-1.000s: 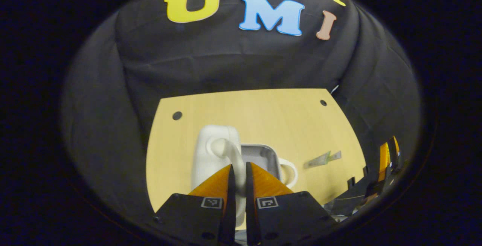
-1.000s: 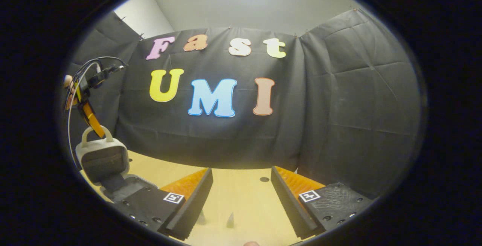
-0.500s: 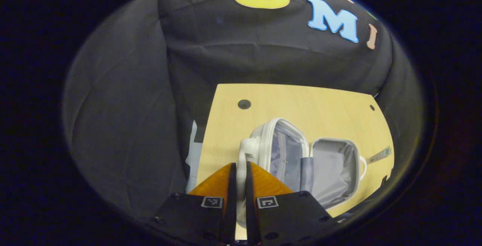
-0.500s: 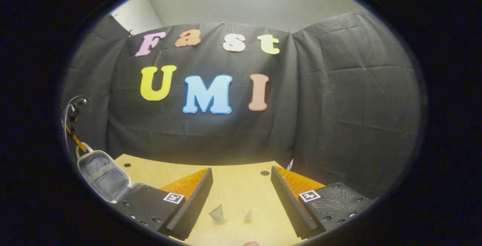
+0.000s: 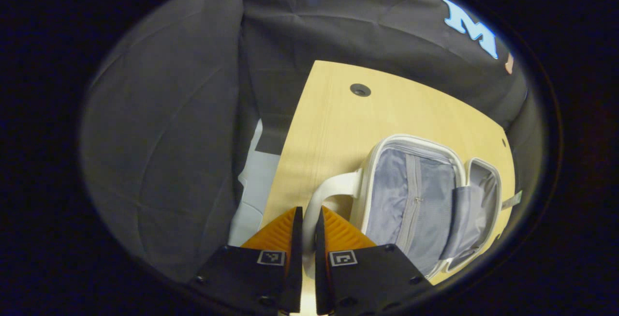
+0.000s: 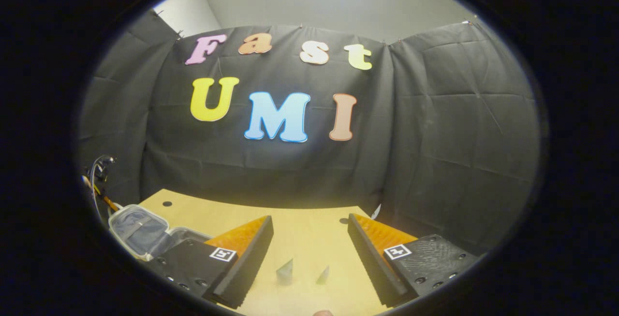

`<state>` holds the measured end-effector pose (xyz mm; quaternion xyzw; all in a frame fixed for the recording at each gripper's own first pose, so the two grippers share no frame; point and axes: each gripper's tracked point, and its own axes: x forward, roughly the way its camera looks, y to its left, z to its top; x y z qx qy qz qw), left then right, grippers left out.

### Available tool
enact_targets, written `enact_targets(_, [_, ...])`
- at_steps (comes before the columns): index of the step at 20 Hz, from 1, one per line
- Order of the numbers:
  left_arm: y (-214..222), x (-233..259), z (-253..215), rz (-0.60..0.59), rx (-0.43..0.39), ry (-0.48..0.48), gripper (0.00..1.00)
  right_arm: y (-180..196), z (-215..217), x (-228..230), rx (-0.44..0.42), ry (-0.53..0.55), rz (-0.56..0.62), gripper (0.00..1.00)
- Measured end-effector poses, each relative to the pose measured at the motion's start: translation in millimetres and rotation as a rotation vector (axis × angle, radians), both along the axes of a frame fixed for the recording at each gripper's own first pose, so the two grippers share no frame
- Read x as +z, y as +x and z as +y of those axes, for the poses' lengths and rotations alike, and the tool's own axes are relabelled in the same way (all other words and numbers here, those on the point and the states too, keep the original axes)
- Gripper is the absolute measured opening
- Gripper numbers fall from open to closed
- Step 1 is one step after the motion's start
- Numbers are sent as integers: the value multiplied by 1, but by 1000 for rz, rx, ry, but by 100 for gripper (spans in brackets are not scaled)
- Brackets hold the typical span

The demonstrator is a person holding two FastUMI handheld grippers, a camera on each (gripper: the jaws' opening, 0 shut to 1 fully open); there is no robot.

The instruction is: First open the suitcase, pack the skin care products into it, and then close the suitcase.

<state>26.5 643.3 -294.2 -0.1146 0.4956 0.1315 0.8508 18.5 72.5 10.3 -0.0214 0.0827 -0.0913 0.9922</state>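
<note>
A small white suitcase [image 5: 416,204] lies wide open on the wooden table [image 5: 338,127], its grey lined lid spread flat beside the base. My left gripper [image 5: 305,219] is shut on the lid's white handle [image 5: 333,188]. In the right gripper view the open suitcase [image 6: 140,231] sits at the far left, with the left gripper's cable above it. My right gripper [image 6: 309,231] hangs open over the table. Two small grey-green skin care tubes [image 6: 285,272] [image 6: 323,275] stand on the table between its fingers, farther off.
Black cloth walls close in the table at the back and sides. The table's left edge [image 5: 285,161] runs close to the handle, with a pale floor patch [image 5: 254,185] beyond it. A round hole [image 5: 360,89] marks the table's far corner.
The left gripper has swung the lid by its handle down and leftward until it lies flat. The right gripper stayed open, and its view tipped down to show more of the two tubes.
</note>
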Motion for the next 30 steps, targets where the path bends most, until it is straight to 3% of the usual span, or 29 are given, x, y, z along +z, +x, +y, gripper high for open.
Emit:
enact_targets(2, [0,-12,8,-4,20,42,24,1,-8,1,21,-13,-3,94])
enact_targets(4, [-2,-10,9,-41,72,54,39,2,-17,-2,31,-16,9,94])
enact_targets(8, [11,23,21,-196,155,174,92,-4,-33,-2,-3,8,-5,94])
enact_targets(12, [20,78,5,-382,183,232,95,-8,-36,-16,-1,40,14,94])
enact_targets(14, [29,101,-20,-462,186,212,94,-10,-36,-19,8,46,9,94])
enact_targets(19, [80,198,-190,-865,78,133,91,1,-53,-23,62,48,-15,94])
enact_targets(24, [96,212,-332,-935,-78,99,89,9,-75,-32,66,50,-9,94])
enact_targets(27, [102,207,-437,-960,-200,75,88,12,-88,-37,67,66,0,94])
enact_targets(28, [106,210,-509,-985,-286,31,88,13,-96,-42,66,69,10,94])
enact_targets(30, [106,207,-567,-995,-354,1,88,14,-106,-47,63,68,20,94])
